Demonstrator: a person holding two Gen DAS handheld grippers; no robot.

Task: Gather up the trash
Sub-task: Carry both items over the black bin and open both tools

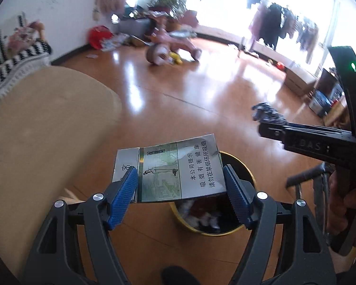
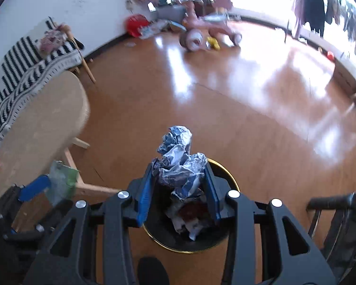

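Hanging over the round black gold-rimmed waste bin: left gripper clamped on a flattened silver-green cigarette carton; right gripper pinched on a crumpled blue-white paper wad, directly above binned scraps.

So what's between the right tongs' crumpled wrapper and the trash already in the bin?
Nothing but open air: in the right wrist view the crumpled wrapper hangs directly over the bin, above the trash inside.
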